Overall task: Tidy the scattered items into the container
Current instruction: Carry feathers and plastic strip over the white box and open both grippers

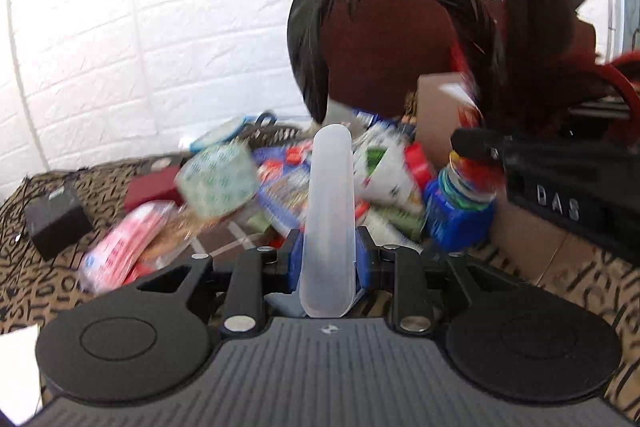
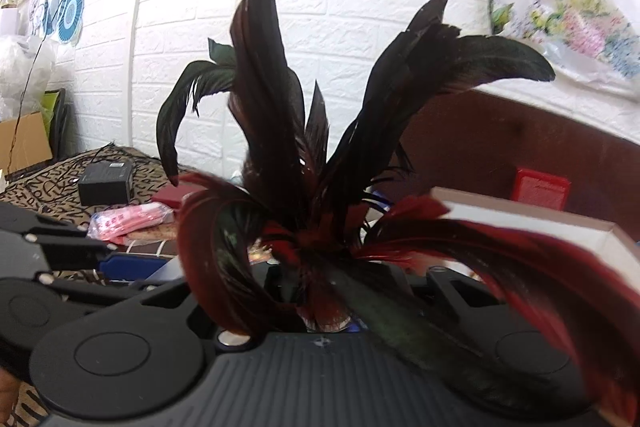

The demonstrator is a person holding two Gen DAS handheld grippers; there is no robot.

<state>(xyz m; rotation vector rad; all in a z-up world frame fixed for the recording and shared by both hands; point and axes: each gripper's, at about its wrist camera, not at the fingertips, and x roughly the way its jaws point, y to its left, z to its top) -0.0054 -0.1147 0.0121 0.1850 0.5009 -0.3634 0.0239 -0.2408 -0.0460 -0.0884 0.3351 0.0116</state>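
Observation:
My left gripper is shut on a translucent white plastic case that stands upright between its blue pads. Beyond it lies a blurred heap of items: a green-patterned packet, a pink packet, a white and green pouch and a blue jar. My right gripper is shut on a feather shuttlecock with dark red and black feathers that hide its fingers. The same feathers and the right gripper's black body show at the right of the left wrist view. A cardboard box stands behind the heap.
A black adapter with a cable lies at the left on the patterned brown cloth. A red box and a white box edge are at the right. A white brick wall runs behind.

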